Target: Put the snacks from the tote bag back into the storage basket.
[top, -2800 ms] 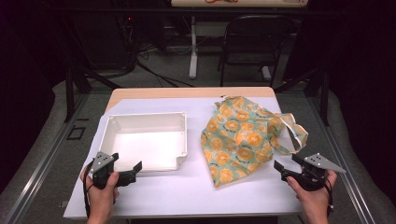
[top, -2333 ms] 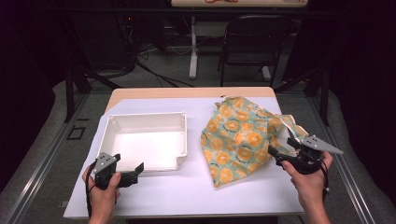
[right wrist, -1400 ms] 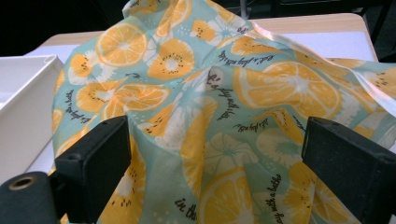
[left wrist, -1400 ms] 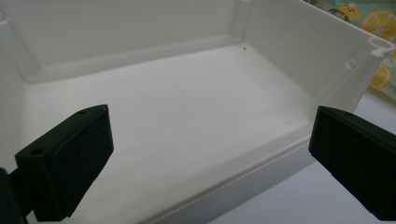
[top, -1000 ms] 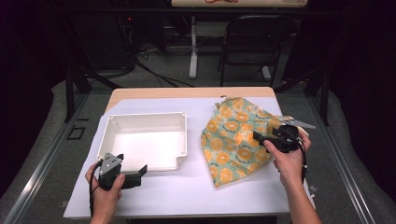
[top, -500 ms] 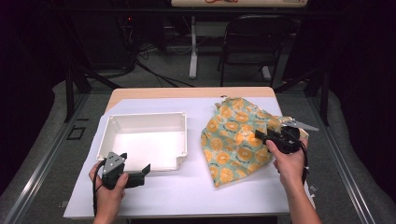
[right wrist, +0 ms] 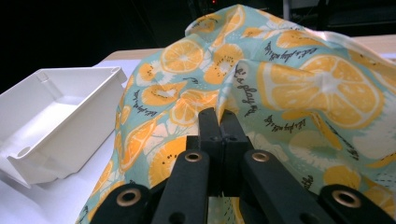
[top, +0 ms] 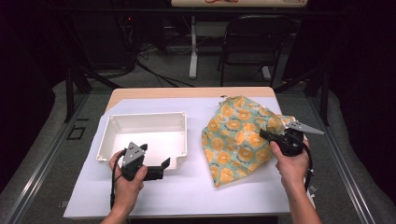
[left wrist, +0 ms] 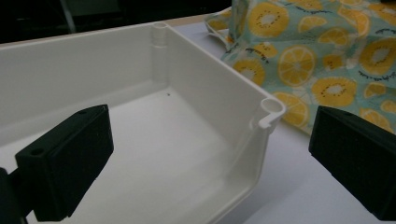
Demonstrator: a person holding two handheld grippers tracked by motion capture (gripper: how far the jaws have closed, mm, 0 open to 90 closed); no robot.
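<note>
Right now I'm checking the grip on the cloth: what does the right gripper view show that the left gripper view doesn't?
The right gripper view shows the right hand-held gripper with its jaws closed together, a fold of the orange-print cloth pinched between them. Its jaws have just been closing.

The left gripper view shows the left hand-held gripper with its jaws wide apart, nothing between the pads, facing the near corner of the white tray.

Both show the tray on the white table cover with the cloth lying beside it.
</note>
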